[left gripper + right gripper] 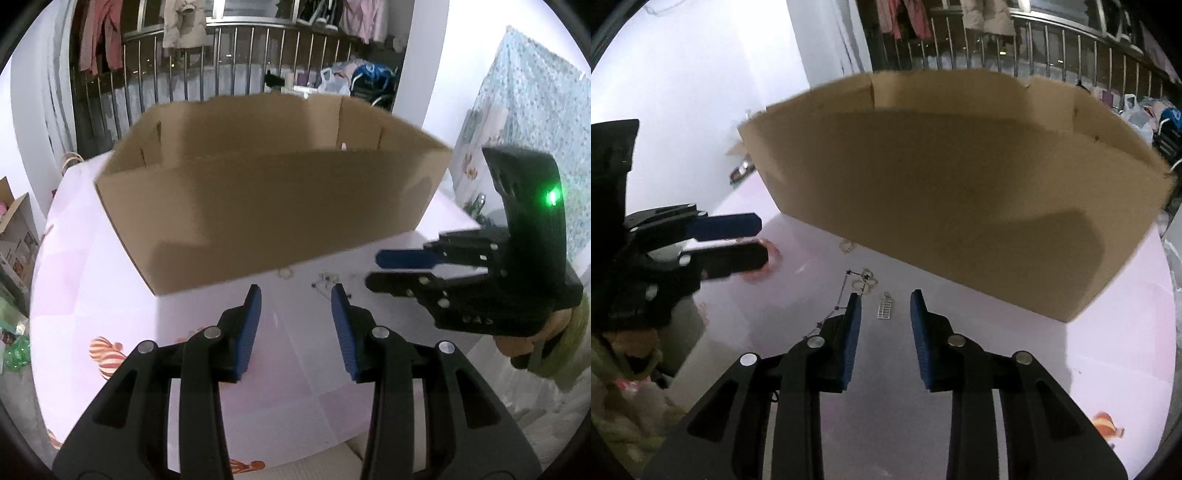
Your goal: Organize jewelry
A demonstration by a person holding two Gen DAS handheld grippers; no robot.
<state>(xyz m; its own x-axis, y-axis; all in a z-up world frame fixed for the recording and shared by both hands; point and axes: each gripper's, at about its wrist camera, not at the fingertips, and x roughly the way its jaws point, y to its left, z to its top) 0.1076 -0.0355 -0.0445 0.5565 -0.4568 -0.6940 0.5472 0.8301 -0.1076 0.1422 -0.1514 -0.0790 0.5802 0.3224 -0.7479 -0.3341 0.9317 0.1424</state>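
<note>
My left fingers and right fingers stand apart, empty, above jewelry beside the cardboard box on the worktop.

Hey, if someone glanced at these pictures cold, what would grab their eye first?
The big open cardboard box filling the middle of the pale pink table. Then the small jewelry pieces scattered just in front of it, with the right gripper and left gripper both open above them.
</note>
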